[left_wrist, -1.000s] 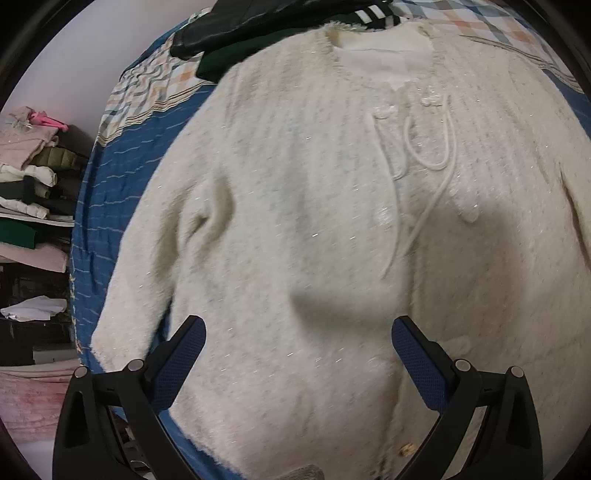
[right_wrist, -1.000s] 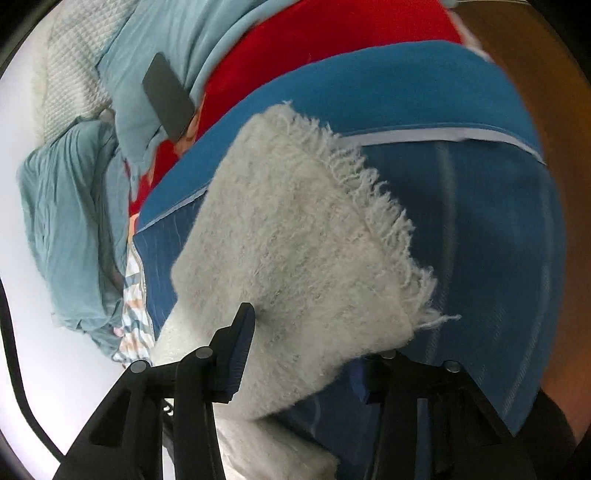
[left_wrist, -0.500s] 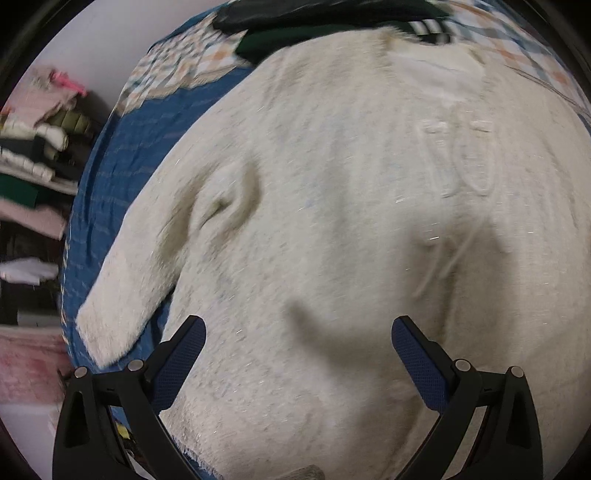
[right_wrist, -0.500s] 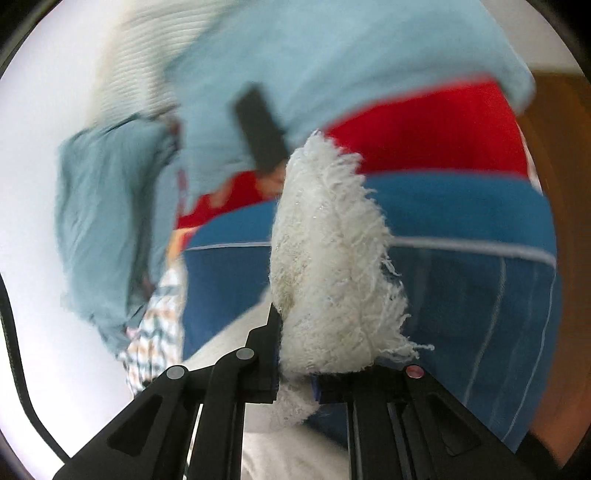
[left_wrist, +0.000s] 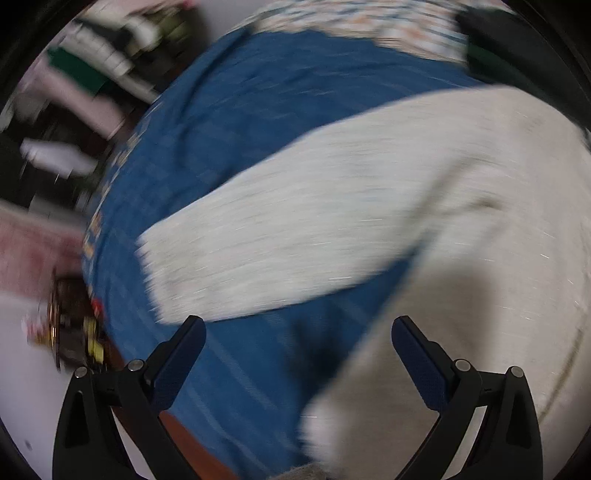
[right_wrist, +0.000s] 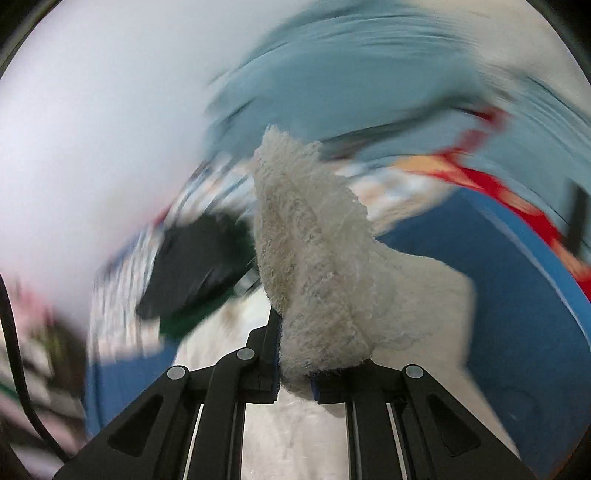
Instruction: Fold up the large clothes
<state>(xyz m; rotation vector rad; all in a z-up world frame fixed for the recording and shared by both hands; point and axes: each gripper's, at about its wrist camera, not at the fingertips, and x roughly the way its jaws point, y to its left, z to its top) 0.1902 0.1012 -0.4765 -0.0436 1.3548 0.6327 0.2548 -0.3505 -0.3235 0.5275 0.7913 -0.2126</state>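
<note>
A cream fuzzy cardigan (left_wrist: 461, 192) lies on a blue bedspread (left_wrist: 258, 110). In the left wrist view its left sleeve (left_wrist: 266, 251) stretches out to the left across the blue cloth. My left gripper (left_wrist: 297, 332) is open and empty, above the bedspread between the sleeve and the cardigan's hem. My right gripper (right_wrist: 293, 373) is shut on the cuff of the other sleeve (right_wrist: 314, 266), which stands up lifted above the cardigan's body (right_wrist: 295, 435). Both views are blurred by motion.
Shelves of folded clothes (left_wrist: 92, 74) stand at the left beyond the bed edge. A dark garment (right_wrist: 199, 266) lies at the head of the bed on a checked cloth (left_wrist: 369, 22). Light blue bedding (right_wrist: 369, 74) and a red cloth (right_wrist: 517, 199) lie at the right.
My right gripper has closed on the sleeve cuff, lifted it and swung left over the cardigan. My left gripper has moved left from over the cardigan's body toward its left sleeve.
</note>
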